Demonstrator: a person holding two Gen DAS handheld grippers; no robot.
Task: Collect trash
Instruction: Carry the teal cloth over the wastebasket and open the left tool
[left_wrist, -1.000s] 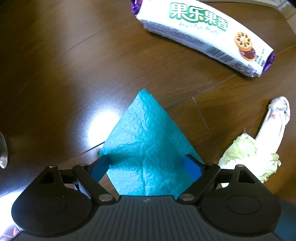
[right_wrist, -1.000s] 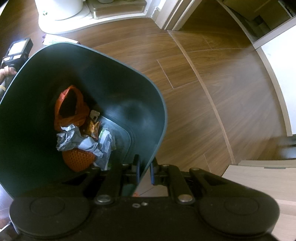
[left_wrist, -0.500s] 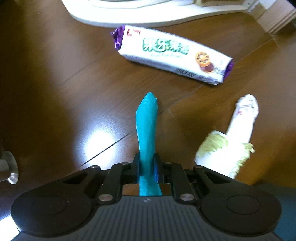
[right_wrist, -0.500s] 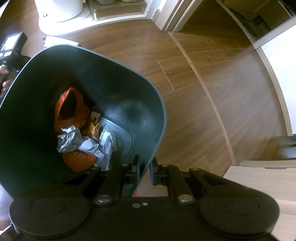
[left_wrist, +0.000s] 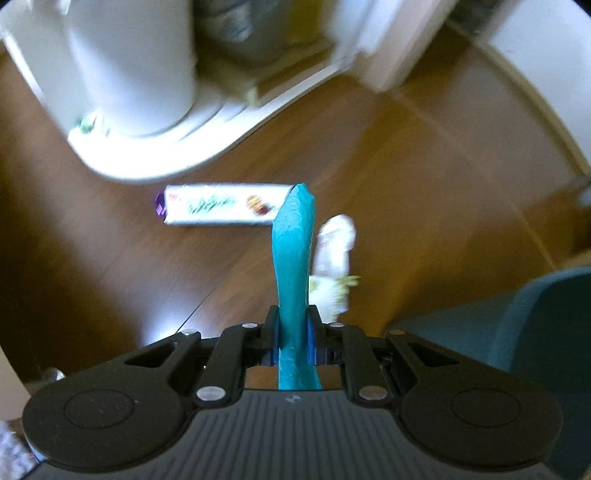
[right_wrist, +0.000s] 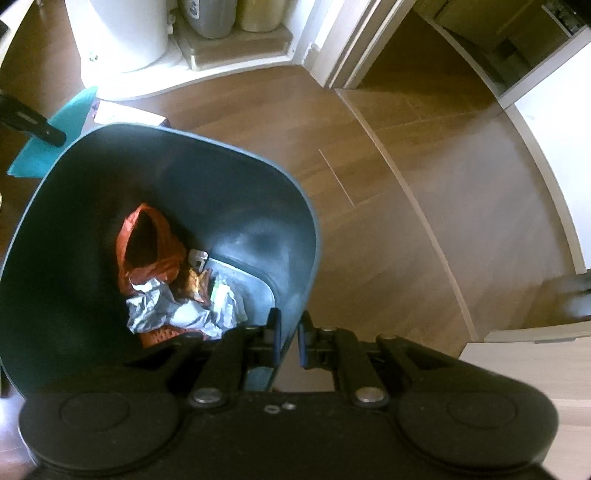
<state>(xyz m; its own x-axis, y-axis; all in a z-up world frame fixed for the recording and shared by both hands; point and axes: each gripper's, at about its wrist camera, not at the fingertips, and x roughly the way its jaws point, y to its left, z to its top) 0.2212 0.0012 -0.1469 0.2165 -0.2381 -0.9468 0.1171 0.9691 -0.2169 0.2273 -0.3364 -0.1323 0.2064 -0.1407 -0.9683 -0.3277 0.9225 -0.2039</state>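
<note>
Both tongs are built alike in matte black plastic. On the left tongs (left_wrist: 291, 338), a ribbed grey-black housing, two round discs, silver screws at the linkage arms and blue finger pads are seen. The right tongs (right_wrist: 287, 339) are fitted with dark blue pads.

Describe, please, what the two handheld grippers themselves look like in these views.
Both the left gripper and the right gripper are matte black, with two round discs, silver screws on angled link arms and blue finger pads. The left body is ribbed.
</note>
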